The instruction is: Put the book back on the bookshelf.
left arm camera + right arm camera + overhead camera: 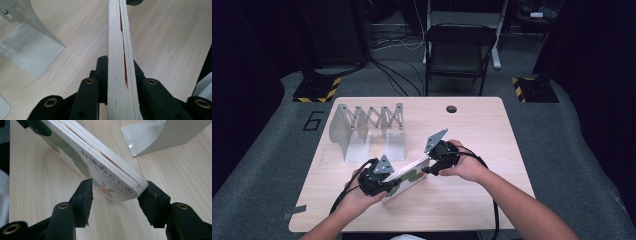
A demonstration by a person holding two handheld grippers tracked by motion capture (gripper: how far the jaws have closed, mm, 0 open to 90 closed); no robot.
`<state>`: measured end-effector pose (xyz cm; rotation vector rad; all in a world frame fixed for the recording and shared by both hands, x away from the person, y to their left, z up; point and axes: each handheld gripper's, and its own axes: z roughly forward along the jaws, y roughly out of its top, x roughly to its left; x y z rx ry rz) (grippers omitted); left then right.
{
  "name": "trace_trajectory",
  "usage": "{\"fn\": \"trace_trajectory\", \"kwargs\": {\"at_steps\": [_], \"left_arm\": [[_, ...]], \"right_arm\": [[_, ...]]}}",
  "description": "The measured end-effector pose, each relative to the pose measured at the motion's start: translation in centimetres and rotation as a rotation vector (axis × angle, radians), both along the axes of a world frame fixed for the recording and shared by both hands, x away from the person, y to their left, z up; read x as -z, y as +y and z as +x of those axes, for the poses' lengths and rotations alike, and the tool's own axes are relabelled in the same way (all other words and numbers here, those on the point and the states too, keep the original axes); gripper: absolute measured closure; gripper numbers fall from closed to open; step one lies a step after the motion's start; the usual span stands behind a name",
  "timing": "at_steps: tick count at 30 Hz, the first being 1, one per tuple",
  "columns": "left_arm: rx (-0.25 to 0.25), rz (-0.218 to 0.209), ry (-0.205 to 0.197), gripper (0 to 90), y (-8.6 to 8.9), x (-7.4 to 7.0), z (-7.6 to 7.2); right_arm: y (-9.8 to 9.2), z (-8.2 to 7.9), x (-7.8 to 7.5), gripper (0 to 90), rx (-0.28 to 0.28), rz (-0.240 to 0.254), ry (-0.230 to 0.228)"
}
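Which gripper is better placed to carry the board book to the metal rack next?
Left: the left gripper is clamped on the board book, while the right gripper stands open around its corner.

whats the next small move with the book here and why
Probably draw the right gripper back off the book: its jaws stand apart from the corner, while the left gripper is clamped on the other end. The left could then carry it toward the metal rack.

The book (409, 177) lies on the table (492, 135), before the rack (367, 122).
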<state>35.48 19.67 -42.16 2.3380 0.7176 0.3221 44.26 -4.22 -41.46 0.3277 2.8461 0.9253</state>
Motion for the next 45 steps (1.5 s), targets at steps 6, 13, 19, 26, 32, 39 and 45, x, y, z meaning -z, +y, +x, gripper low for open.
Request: {"fn": "trace_trajectory", "kwargs": {"at_steps": [6, 13, 19, 26, 32, 39, 45], "left_arm": [[-0.017, -0.014, -0.001, 76.0, 0.6, -0.3, 0.1], [-0.029, -0.015, -0.012, 76.0, 0.9, -0.8, 0.0], [-0.029, -0.016, -0.025, 76.0, 1.0, -1.8, -0.2], [-0.039, -0.026, -0.027, 76.0, 1.5, -3.4, -0.3], [-0.051, -0.019, -0.031, 76.0, 1.9, -4.9, -0.5], [-0.069, -0.032, -0.020, 76.0, 3.0, -6.3, -0.4], [-0.092, -0.037, -0.022, 76.0, 3.7, -6.8, -0.5]], "right_arm": [[-0.5, 0.1, 0.4, 42.5, 0.021, 0.040, 0.026], [-1.0, 0.3, 0.7, 42.1, 0.052, 0.030, 0.054], [-0.9, -0.2, 0.6, 41.7, 0.044, 0.027, 0.040], [-0.9, -0.1, 0.7, 41.7, 0.057, 0.028, 0.041], [-0.9, 0.0, 0.7, 41.6, 0.069, 0.039, 0.039], [-0.8, -0.1, 0.8, 40.1, 0.083, 0.033, 0.069], [-0.7, 0.0, 1.3, 40.6, 0.085, 0.037, 0.067]]}}
